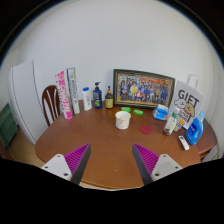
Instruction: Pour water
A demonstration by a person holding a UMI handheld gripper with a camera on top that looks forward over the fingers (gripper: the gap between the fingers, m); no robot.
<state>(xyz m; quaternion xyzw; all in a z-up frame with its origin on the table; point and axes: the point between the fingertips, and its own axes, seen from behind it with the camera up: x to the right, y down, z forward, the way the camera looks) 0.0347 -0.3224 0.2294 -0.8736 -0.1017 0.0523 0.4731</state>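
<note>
While hovering released over the surface [100, 150], hand-held gripper [111, 160] empty — aimed at center-frame white cup [122, 119], bottles [97, 96] upper left — likely approaching.

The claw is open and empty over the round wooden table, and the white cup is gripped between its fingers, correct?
Not quite. In the gripper view the claw is open and empty over the round wooden table, but the white cup stands on the table well beyond its fingers, untouched.

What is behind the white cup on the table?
Behind the white cup a framed group photo leans against the wall. The cup's inside cannot be seen. The gripper is open, holding nothing, with the cup beyond its fingers.
</note>
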